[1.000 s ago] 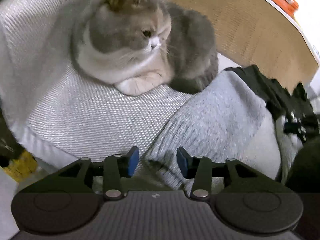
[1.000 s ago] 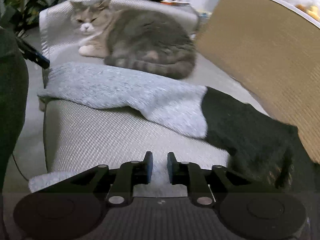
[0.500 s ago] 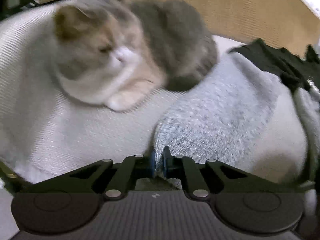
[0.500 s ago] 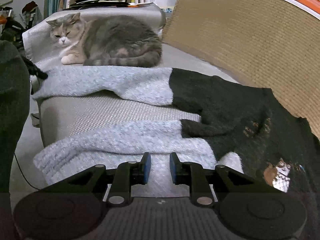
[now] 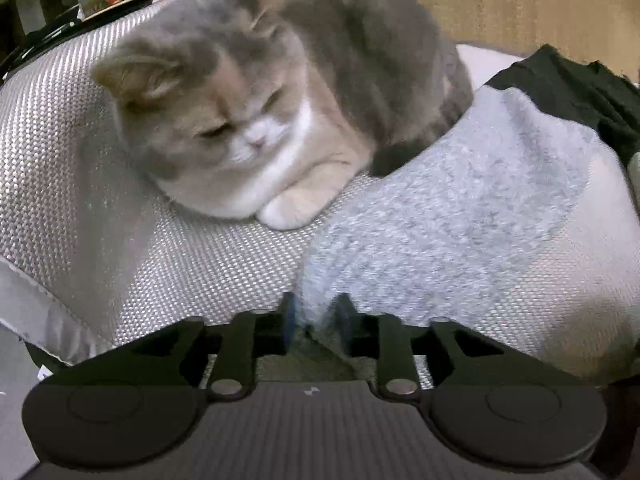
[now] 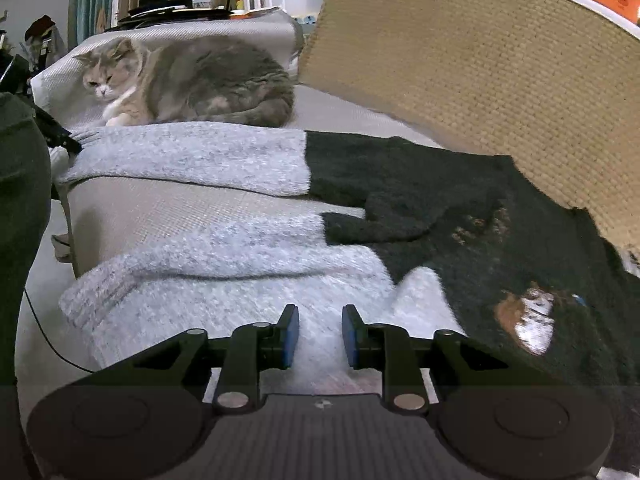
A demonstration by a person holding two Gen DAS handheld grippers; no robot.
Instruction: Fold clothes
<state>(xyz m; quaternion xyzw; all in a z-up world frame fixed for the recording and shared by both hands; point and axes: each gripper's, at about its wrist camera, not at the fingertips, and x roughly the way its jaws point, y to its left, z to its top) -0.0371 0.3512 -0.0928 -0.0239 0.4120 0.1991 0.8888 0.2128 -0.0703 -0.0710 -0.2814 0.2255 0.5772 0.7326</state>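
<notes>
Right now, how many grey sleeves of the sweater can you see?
2. The far sleeve lies beside the cat, its cuff at the left claw. The near sleeve lies before the right claw.

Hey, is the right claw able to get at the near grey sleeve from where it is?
Probably yes: the right claw is open, with the near grey sleeve just ahead and nothing between them.

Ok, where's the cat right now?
In the right wrist view, the cat lies upper left on the sofa, just behind the sweater's far grey sleeve.
</notes>
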